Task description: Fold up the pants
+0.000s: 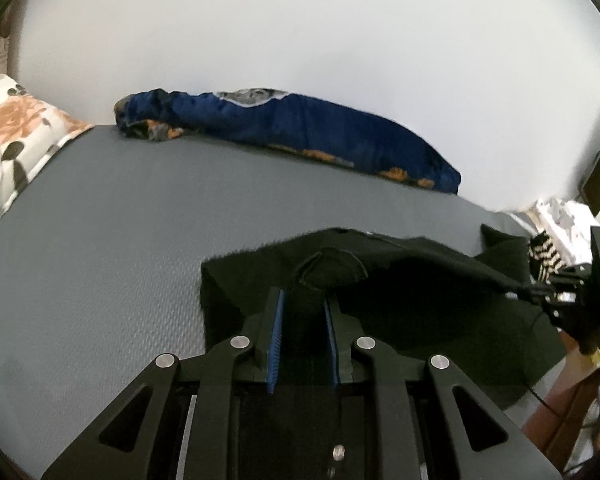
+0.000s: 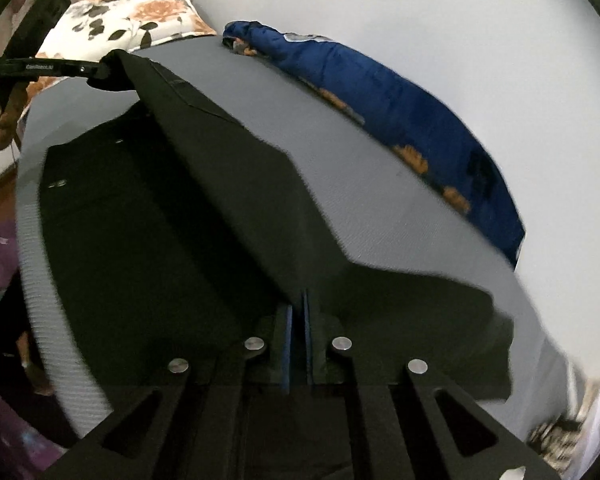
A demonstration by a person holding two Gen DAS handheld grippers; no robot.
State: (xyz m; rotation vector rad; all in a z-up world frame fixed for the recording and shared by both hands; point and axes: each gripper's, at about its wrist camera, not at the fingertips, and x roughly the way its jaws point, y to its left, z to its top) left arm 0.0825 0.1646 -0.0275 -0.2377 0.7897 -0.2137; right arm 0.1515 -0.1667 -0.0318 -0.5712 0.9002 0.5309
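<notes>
Black pants (image 1: 400, 276) lie on a grey mattress (image 1: 100, 240), with one edge lifted and stretched taut between both grippers. In the left wrist view my left gripper (image 1: 302, 298) is shut on a bunched fold of the pants between its blue pads. Far right, my right gripper (image 1: 530, 290) pinches the other end of the raised edge. In the right wrist view my right gripper (image 2: 301, 296) is shut on the pants (image 2: 220, 152). The raised fold runs up to my left gripper (image 2: 108, 68) at top left, held by a hand (image 2: 2, 120).
A rolled blue blanket (image 1: 320, 128) with orange print lies along the mattress's far side against a white wall. A floral pillow (image 1: 12, 140) sits at the left end. A striped cloth (image 1: 544, 256) and a wooden bed edge (image 1: 560, 392) are on the right.
</notes>
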